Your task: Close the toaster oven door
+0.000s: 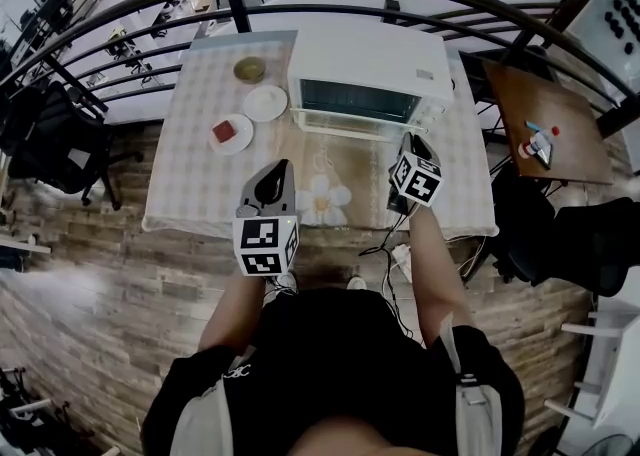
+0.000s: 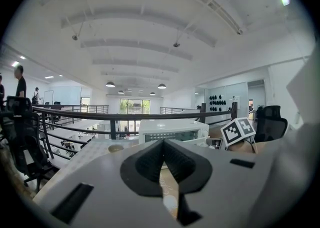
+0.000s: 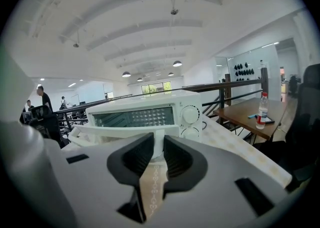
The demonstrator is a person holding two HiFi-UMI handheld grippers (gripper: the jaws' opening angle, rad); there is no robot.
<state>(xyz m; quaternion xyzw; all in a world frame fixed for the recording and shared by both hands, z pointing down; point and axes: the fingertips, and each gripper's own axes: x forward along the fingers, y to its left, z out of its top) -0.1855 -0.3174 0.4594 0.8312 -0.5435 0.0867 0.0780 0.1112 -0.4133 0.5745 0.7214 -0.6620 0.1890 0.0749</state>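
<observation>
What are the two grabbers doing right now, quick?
Left gripper: closed, holding nothing.
Right gripper: closed on the front edge of the open toaster oven door.

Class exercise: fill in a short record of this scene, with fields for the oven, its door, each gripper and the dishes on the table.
Oven: white toaster oven, far side of table
Door: open, folded down
Right gripper: closed on door handle
Left gripper: shut, empty
Dishes: bowl, empty plate, plate with red item, left of oven
</observation>
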